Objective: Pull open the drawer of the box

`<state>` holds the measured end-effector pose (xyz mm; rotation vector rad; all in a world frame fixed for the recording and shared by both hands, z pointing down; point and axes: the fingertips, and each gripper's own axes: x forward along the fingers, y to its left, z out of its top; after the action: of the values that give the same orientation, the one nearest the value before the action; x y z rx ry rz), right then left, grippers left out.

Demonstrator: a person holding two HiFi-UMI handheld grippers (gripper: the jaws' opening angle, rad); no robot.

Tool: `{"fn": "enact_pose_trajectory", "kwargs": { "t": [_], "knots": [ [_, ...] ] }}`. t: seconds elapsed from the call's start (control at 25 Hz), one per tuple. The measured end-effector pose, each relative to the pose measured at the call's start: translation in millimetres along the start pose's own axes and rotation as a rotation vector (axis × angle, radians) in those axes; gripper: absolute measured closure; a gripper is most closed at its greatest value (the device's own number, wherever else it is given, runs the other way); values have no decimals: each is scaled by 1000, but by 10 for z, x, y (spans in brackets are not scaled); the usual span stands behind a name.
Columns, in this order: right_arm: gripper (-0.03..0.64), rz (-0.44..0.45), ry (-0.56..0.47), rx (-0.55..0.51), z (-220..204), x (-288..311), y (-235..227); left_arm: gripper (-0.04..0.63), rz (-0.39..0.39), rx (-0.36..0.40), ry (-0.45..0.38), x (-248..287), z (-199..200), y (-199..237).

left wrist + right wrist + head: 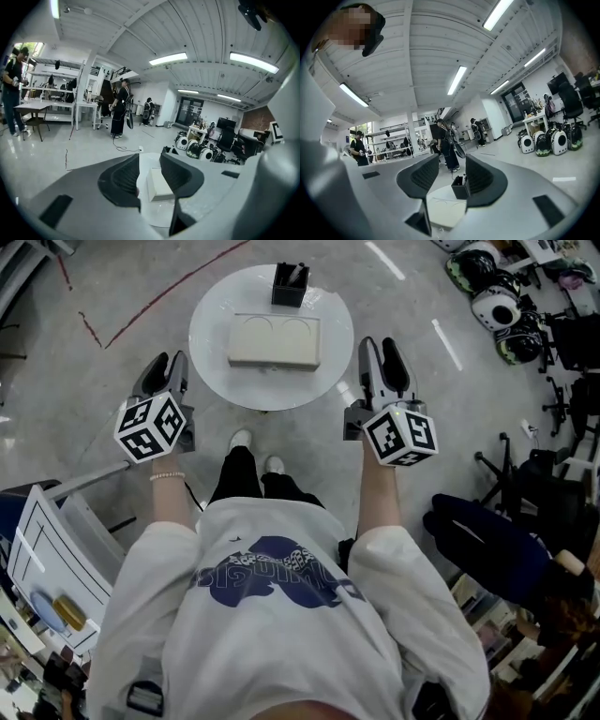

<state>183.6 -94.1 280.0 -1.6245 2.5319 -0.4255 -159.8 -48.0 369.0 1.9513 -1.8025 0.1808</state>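
A flat beige box [274, 340] with two round dents in its lid lies on the round white table [216, 324]. I cannot make out a drawer pulled out of it. My left gripper [166, 368] hangs off the table's left edge, open and holding nothing. My right gripper [382, 351] hangs off the right edge, also open and holding nothing. In the left gripper view the box [160, 185] shows through the gap of the left gripper [150, 172], well ahead of it. In the right gripper view the box [444, 212] lies ahead of the right gripper [453, 174], below the gap.
A small black holder [290, 284] stands behind the box on the table; the black holder [460, 186] also shows in the right gripper view. Office chairs [562, 343] and helmets [495, 306] crowd the right. A white cart [47, 549] stands at the left. People [120, 108] stand far off.
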Motion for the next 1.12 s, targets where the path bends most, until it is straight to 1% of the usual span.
{"fn": "enact_pose_trajectory", "kwargs": {
  "t": [0.2,0.32,0.44,0.56,0.84,0.96,1.12],
  "knots": [
    [462,-17,62,-29,-307,175,122,469,-62,10,100,437,-259,-7],
    [462,-30,98,-41,-487,261,186,469,-85,14,173,671,-425,4],
    [462,-48,130,-39,-659,306,226,469,-97,-12,249,865,-613,36],
    [462,-65,168,-50,-842,346,245,469,-125,-38,309,1036,-804,30],
    [462,-98,262,-63,-1298,417,244,469,-186,-49,432,1402,-1192,-65],
    [462,-108,295,-62,-1470,423,246,469,-192,-40,481,1529,-1345,-82],
    [462,-120,330,-60,-1655,412,223,469,-192,-33,526,1657,-1471,-109]
  ]
}}
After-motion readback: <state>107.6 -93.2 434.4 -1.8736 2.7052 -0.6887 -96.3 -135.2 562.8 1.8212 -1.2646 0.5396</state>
